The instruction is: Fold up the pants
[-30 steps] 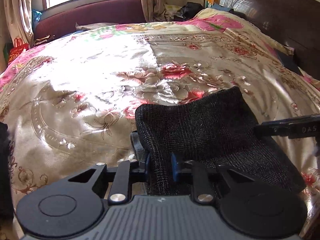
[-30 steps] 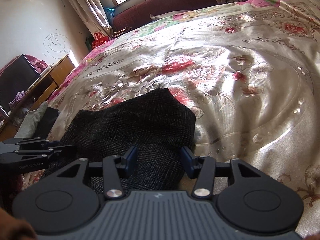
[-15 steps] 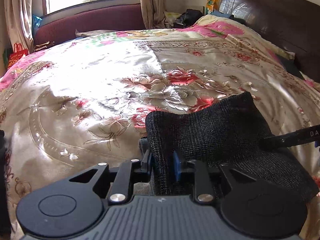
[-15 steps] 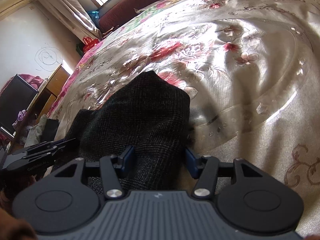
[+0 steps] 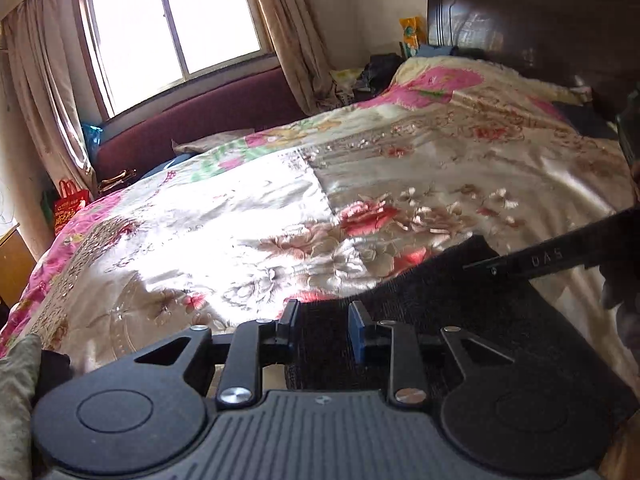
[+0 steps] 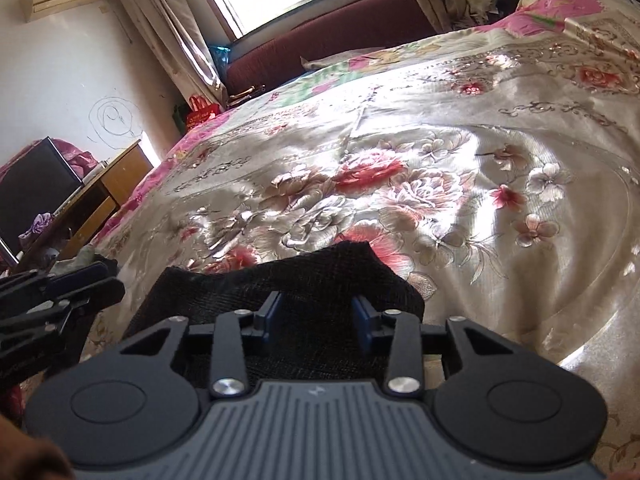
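Note:
Dark knitted pants (image 5: 440, 300) lie folded in a small stack on the flowered satin bedspread (image 5: 240, 220), near its front edge. My left gripper (image 5: 322, 326) sits over their left end, and the fabric fills the gap between its slightly parted blue pads. In the right wrist view my right gripper (image 6: 316, 316) hangs over the right end of the pants (image 6: 320, 272). Its jaws are closing with the fabric between them, though the pads stand clear of it. Each gripper shows in the other's view: the right one (image 5: 540, 258) at the right edge and the left one (image 6: 60, 288) at the left edge.
A dark wooden headboard (image 5: 520, 28) stands at the far right, with a maroon bench (image 5: 192, 124) under the window. A red bag (image 5: 70, 208) and a wooden desk (image 6: 116, 184) with a dark screen (image 6: 36, 184) line the left side. An olive cloth (image 5: 16, 392) lies near left.
The left jaws have eased apart from a tight pinch on the fabric, and the left view has tipped upward. The right jaws widened, then narrowed. Both grippers drew back over the pants.

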Tool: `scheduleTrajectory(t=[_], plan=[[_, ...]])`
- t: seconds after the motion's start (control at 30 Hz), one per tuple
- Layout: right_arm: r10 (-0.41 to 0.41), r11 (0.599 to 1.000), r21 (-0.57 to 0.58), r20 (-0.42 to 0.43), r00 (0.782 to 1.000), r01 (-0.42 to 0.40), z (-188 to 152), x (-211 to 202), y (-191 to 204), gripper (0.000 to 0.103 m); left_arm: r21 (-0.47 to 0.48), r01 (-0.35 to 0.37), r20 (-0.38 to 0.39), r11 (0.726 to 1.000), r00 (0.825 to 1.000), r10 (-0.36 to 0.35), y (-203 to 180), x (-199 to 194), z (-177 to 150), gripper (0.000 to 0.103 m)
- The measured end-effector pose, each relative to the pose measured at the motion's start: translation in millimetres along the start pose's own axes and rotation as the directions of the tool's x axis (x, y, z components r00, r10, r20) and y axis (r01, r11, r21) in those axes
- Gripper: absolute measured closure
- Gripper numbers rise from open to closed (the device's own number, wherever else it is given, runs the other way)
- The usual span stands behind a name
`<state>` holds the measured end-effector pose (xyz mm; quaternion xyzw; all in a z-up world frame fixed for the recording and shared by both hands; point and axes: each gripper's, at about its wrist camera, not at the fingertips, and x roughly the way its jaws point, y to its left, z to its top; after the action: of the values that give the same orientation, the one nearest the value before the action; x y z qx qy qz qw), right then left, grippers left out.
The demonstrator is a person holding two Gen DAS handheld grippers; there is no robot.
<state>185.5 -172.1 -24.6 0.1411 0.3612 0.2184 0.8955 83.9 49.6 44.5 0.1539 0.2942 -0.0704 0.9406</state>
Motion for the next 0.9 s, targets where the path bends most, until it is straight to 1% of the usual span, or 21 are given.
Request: scheduleTrajectory(t=[0.03,0.07,0.1,0.13,0.17,0.23,0.27,0.3,0.37,0.4,0.47,0.5,0.57,0.6,0.63,0.7,0.73,0.77,0.8,0.9], plan=[[-0.013,1.0,0.001,-0.008,1.0,0.013,0,11,-3,0.079,0.009,-0.003,-0.045,1.0,0.999,0.004,-2,14,-5,0.06],[-0.041,0.999,-0.002,-0.007,0.999,0.041,-2,22,-8,0.085,0.013,-0.011,-0.096,1.0,0.995,0.012,-2,30,-13,0.059],[-0.058,0.998,0.014,-0.007,0.998,0.058,-2,30,-13,0.095,0.007,-0.013,-0.115,1.0,0.993,0.014,0,40,-20,0.058],[-0.058,0.997,0.054,-0.021,0.998,0.059,-1,37,-21,0.102,-0.001,-0.017,-0.116,1.0,0.993,0.017,2,44,-22,0.056],[-0.048,0.993,0.104,-0.033,0.998,0.051,1,42,-29,0.103,-0.013,-0.019,-0.111,1.0,0.994,0.018,5,45,-24,0.055],[-0.026,0.986,0.165,-0.05,0.998,0.034,4,43,-38,0.103,-0.02,-0.035,-0.115,0.999,0.993,0.033,6,45,-20,0.049],[-0.024,0.986,0.165,-0.048,0.999,0.032,5,38,-37,0.103,-0.027,-0.041,-0.114,0.999,0.993,0.038,7,42,-18,0.049],[-0.031,0.988,0.148,-0.039,0.999,0.036,6,31,-33,0.103,-0.04,-0.042,-0.111,0.998,0.993,0.037,9,38,-17,0.049],[-0.056,0.993,0.107,0.0,0.998,0.056,5,4,-21,0.089,-0.06,-0.059,-0.102,0.996,0.993,0.053,10,27,-17,0.049],[-0.065,0.993,0.1,0.02,0.998,0.063,2,-9,-16,0.089,-0.056,-0.075,-0.095,0.996,0.993,0.069,9,22,-18,0.05],[-0.056,0.996,0.069,0.047,0.997,0.053,-7,-32,-6,0.089,-0.034,-0.092,-0.092,0.995,0.992,0.089,5,16,-24,0.05],[-0.057,0.997,0.059,0.046,0.997,0.054,-13,-39,-3,0.089,-0.032,-0.094,-0.099,0.995,0.991,0.091,3,15,-27,0.05],[-0.035,0.999,0.035,0.0,0.999,0.035,-28,-43,4,0.089,-0.055,-0.096,-0.123,0.994,0.988,0.089,2,16,-32,0.05],[-0.042,0.999,0.009,-0.03,0.999,0.042,-36,-40,7,0.091,-0.071,-0.097,-0.126,0.993,0.988,0.088,3,16,-33,0.049],[-0.073,0.997,-0.024,-0.066,0.995,0.072,-44,-32,11,0.091,-0.091,-0.097,-0.131,0.991,0.988,0.085,4,17,-33,0.049],[-0.101,0.994,-0.049,-0.099,0.99,0.096,-48,-20,13,0.091,-0.108,-0.107,-0.154,0.988,0.984,0.09,5,17,-31,0.048],[-0.109,0.994,-0.041,-0.099,0.989,0.106,-46,-20,14,0.09,-0.113,-0.115,-0.163,0.987,0.982,0.095,4,15,-29,0.048],[-0.109,0.994,-0.031,-0.097,0.989,0.106,-42,-25,16,0.088,-0.119,-0.117,-0.17,0.986,0.981,0.096,4,11,-28,0.048],[-0.1,0.995,-0.034,-0.09,0.991,0.097,-40,-30,19,0.088,-0.127,-0.113,-0.173,0.985,0.981,0.091,3,6,-28,0.049],[-0.082,0.994,-0.071,-0.063,0.995,0.078,-38,-50,31,0.087,-0.153,-0.107,-0.186,0.983,0.979,0.077,1,-5,-32,0.048]])
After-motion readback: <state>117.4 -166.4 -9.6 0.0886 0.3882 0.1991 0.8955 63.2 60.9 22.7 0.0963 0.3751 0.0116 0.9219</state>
